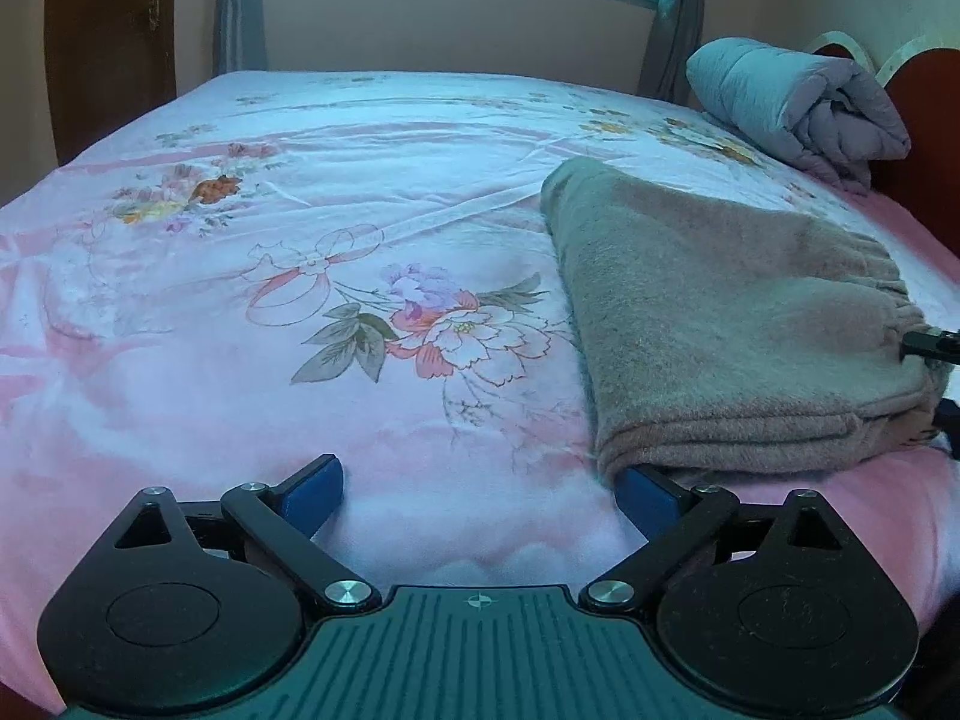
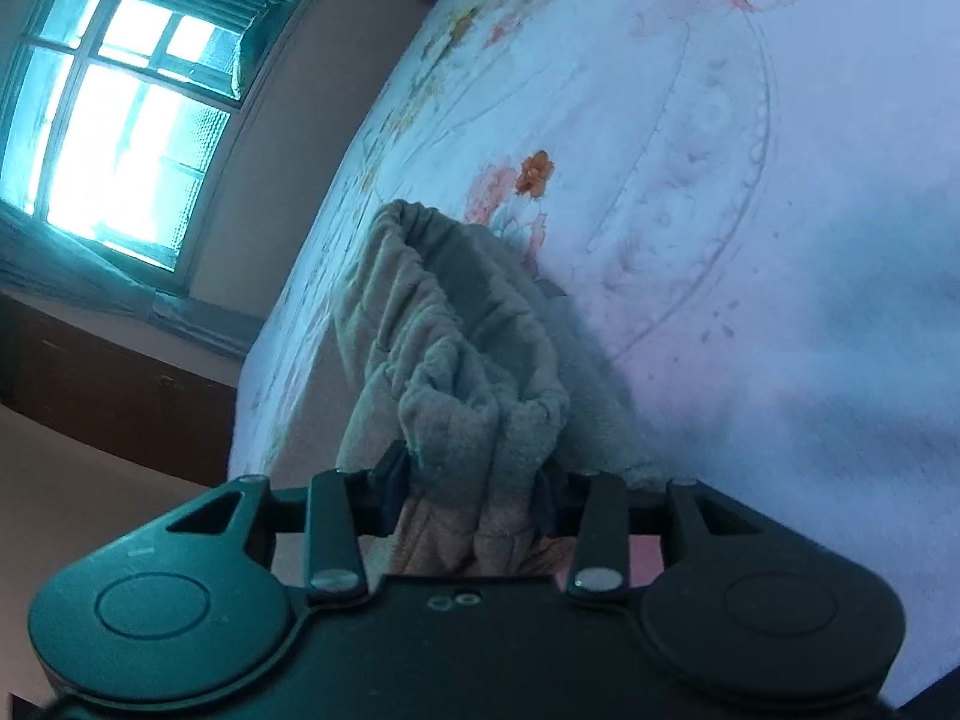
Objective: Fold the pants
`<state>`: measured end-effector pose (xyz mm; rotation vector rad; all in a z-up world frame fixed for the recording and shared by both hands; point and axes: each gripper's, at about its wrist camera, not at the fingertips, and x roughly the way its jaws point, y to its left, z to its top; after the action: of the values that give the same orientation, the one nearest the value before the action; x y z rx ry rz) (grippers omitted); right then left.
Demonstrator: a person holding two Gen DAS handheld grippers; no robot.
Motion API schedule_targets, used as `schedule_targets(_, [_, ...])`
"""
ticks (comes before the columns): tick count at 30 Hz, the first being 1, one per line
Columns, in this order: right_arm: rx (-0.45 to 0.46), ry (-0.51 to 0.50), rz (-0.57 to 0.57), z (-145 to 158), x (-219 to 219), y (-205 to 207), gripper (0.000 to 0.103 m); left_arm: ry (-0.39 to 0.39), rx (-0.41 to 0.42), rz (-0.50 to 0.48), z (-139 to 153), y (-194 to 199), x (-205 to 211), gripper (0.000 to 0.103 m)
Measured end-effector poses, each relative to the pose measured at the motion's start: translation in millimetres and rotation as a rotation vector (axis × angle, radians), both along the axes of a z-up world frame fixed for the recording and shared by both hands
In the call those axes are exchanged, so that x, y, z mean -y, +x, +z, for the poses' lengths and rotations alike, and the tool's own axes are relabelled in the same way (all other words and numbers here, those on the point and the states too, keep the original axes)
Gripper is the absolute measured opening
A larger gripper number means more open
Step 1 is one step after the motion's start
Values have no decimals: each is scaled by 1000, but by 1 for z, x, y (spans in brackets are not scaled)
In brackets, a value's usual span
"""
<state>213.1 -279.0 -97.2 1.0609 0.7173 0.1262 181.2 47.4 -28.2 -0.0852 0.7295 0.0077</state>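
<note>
Left gripper (image 1: 480,495): jaws spread wide, nothing between them; blue pads (image 1: 313,495) low over the bedsheet (image 1: 360,192). Its right-hand pad sits at the near corner of the folded pants (image 1: 720,324), seemingly touching the bottom layer, contact not certain.

Right gripper (image 2: 474,480): jaws drawn in on a bunched handful of the pants' gathered waistband (image 2: 468,372), fabric pinched between the pads and spilling back toward the camera. In the left wrist view one fingertip of it (image 1: 927,345) shows at the frame's right edge, against the elastic waist end.

Pants: grey-brown fleece, folded in stacked layers, lying on the right part of the bed, waistband end nearest the right gripper.

Bedsheet: pink and white, printed with flowers and a ribbon bow; creased.

Rolled quilt (image 1: 798,114): grey-blue, padded, at the far right corner beside the red headboard (image 1: 918,180).

Window (image 2: 120,120): bright, barred panes, grey curtains (image 1: 240,6) at its sides.

Dark wooden door (image 1: 108,42): left of the bed.

Writing, labels, brands: none legible on any item
</note>
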Motion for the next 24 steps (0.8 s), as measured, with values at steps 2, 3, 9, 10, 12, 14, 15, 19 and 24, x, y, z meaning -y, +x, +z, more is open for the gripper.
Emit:
schedule_targets(2, [-16, 39, 40, 2, 11, 1, 45, 14, 7, 30, 6, -11, -11, 97])
schedule_targets(3, [3, 22, 41, 11, 16, -4, 50, -4, 22, 38, 10, -16, -19, 97])
schedule_targets(9, [110, -124, 57, 44, 52, -8, 83, -196, 77, 1, 28, 11, -50, 97])
schedule_targets(10, [92, -128, 87, 42, 54, 0, 81, -240, 72, -12, 27, 23, -49, 97])
schedule_targets(12, [76, -126, 127, 37, 52, 9, 80, -331, 54, -21, 20, 46, -45, 97])
schedule_targets(14, [58, -113, 156, 30, 49, 13, 80, -359, 16, -29, 11, 65, -35, 97])
schedule_targets(15, [47, -113, 169, 27, 46, 16, 80, -356, 2, -37, 7, 73, -29, 97])
schedule_targets(19, [41, -97, 212, 15, 43, 20, 81, -392, -37, -80, -6, 99, -12, 97])
schedule_targets(24, [43, -86, 246, 13, 45, 29, 86, -367, -52, -106, -8, 118, 0, 97])
